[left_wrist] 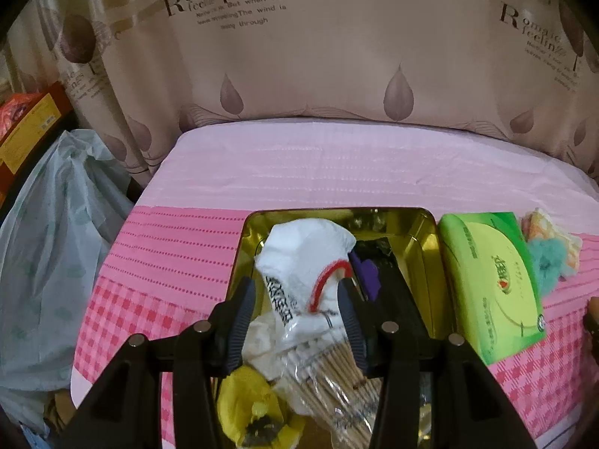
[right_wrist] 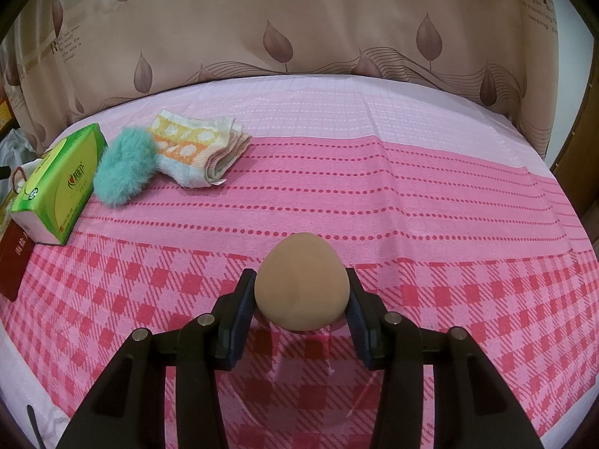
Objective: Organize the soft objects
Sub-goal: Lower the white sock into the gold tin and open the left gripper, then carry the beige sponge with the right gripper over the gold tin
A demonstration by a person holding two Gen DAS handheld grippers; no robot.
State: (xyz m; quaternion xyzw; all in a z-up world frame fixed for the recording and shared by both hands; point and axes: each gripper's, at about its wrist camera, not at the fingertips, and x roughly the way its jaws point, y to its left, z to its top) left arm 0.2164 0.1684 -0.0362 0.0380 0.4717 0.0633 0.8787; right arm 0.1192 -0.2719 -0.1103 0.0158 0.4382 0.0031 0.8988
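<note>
Right gripper [right_wrist: 302,301] is clamped on a tan egg-shaped sponge [right_wrist: 302,284], pads pressing both its sides, held over the pink checked cloth [right_wrist: 449,262] on the counter. Nothing sits between it and the far edge; that stretch of cloth is bare.

Left gripper [left_wrist: 295,321] is over an open gold tin [left_wrist: 423,258], jaws apart either side of a white plastic bag [left_wrist: 299,258] with black print and a red loop. Can't tell whether the pads actually touch the bag. Under it: a bundle of wooden sticks [left_wrist: 337,366] in clear wrap, a crumpled yellow piece [left_wrist: 243,404] at the near end, something purple [left_wrist: 365,273] deeper in. Tin is crowded.

Just right of the tin, touching or nearly so: a green tissue box [left_wrist: 490,284]. Beyond it, a teal fluffy puff [right_wrist: 125,166] leaning against a folded towel [right_wrist: 198,149] with orange and yellow pattern; puff touches both box side and towel. In the right wrist view a dark red card [right_wrist: 15,262] lies at the tissue box's near end.

Left of the counter: a pale plastic sack [left_wrist: 56,232] and a yellow-red carton [left_wrist: 30,127]. Leaf-print curtain [right_wrist: 299,18] runs along the back.
</note>
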